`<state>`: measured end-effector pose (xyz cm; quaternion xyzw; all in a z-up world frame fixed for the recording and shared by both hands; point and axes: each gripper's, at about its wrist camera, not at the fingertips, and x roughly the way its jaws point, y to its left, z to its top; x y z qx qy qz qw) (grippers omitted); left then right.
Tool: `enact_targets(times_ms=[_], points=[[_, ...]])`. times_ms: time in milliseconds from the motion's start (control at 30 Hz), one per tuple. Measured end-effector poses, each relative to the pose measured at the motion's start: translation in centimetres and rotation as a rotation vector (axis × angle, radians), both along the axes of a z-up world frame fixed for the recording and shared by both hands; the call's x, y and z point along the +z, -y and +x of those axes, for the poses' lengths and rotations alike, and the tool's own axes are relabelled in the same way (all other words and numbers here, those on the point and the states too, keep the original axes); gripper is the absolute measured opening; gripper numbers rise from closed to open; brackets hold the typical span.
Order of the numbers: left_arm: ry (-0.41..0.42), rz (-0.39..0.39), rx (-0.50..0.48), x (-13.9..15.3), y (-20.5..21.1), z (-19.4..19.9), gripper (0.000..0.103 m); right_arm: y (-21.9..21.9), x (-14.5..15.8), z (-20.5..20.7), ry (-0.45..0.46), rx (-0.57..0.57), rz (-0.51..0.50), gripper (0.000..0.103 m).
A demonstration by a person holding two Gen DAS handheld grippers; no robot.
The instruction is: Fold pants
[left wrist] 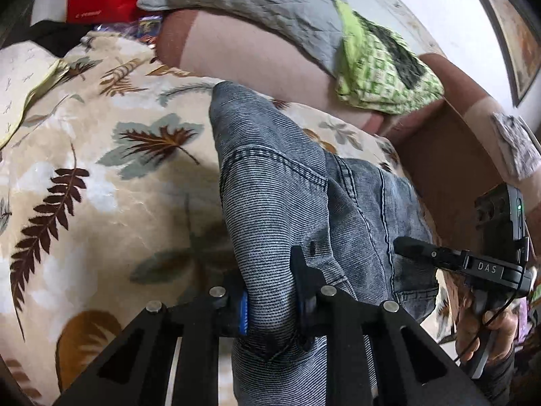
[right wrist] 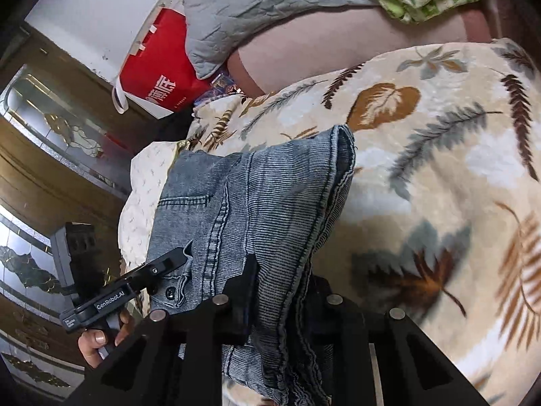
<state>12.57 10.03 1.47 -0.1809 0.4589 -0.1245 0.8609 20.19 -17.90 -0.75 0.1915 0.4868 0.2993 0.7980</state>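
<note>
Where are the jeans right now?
The jeans hang pinched in both tongs, left and right, lifted over the leaf-print blanket.

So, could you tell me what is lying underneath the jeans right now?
Under the jeans lies a cream leaf-print blanket, which shows all around them. Both the left gripper and the right gripper clamp the denim. What lies directly beneath the fabric is hidden.

Both grippers were matte black, with slotted finger frames topped by round silver studs. The left gripper (left wrist: 270, 304) had a blue pad. The right gripper (right wrist: 280, 304), seen from the left wrist, read "DAS" near a green light and a thin black cable.
</note>
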Motion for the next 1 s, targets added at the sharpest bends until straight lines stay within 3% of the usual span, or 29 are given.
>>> enact_targets(times_ms=[67, 167, 200, 233, 300, 400, 533, 600, 633, 700, 733, 800, 867, 900, 1000], points=[[-0.044, 0.009, 0.006, -1.8, -0.6, 1.1, 0.028, -0.7, -1.4, 1.2, -0.020, 0.002, 0.012, 0.024], [-0.181, 0.041, 0.034, -6.5, -0.6, 2.8, 0.068, -2.0, -5.7, 2.7, -0.088, 0.000, -0.061, 0.037], [-0.220, 0.059, 0.062, -8.0, -0.8, 2.9, 0.073, -2.3, -8.1, 3.1, -0.148, -0.024, -0.126, 0.046], [-0.224, 0.047, 0.075, -8.7, -1.1, 2.6, 0.074, -2.3, -9.1, 3.0, -0.160, -0.038, -0.181, 0.051], [-0.184, 0.063, 0.090, -7.9, -1.3, 1.4, 0.076, -2.0, -9.4, 2.1, -0.135, -0.054, -0.188, 0.055], [-0.092, 0.088, 0.100, -4.9, -1.1, -1.3, 0.080, -1.4, -6.7, -0.2, -0.042, -0.085, -0.230, 0.057], [0.014, 0.166, 0.112, -3.5, 0.0, -4.4, 0.088, -1.7, -3.6, -4.3, 0.089, -0.089, -0.193, 0.080], [-0.047, 0.262, 0.099, -5.9, 1.1, -4.1, 0.089, -2.5, -4.7, -5.3, 0.116, -0.070, -0.248, 0.084], [-0.094, 0.294, 0.086, -7.4, 1.5, -3.7, 0.090, -3.3, -6.5, -5.0, 0.083, -0.049, -0.310, 0.084], [-0.090, 0.257, 0.134, -7.7, 1.0, -3.9, 0.091, -3.7, -9.9, -4.5, 0.000, -0.013, -0.377, 0.086], [-0.095, 0.252, 0.146, -7.3, 0.8, -4.0, 0.091, -2.9, -9.5, -4.7, 0.016, -0.051, -0.325, 0.086], [-0.061, 0.271, 0.163, -5.5, 0.8, -4.9, 0.091, -1.9, -7.8, -5.4, 0.031, -0.091, -0.316, 0.086], [0.017, 0.331, 0.179, -3.4, 1.3, -6.2, 0.091, -1.3, -5.4, -7.0, 0.120, -0.105, -0.359, 0.090], [0.047, 0.345, 0.188, -2.8, 1.5, -6.8, 0.092, -1.1, -4.5, -7.9, 0.167, -0.113, -0.394, 0.103], [0.086, 0.373, 0.197, -1.6, 2.7, -7.9, 0.095, -0.7, -3.1, -10.0, 0.237, -0.116, -0.461, 0.103]])
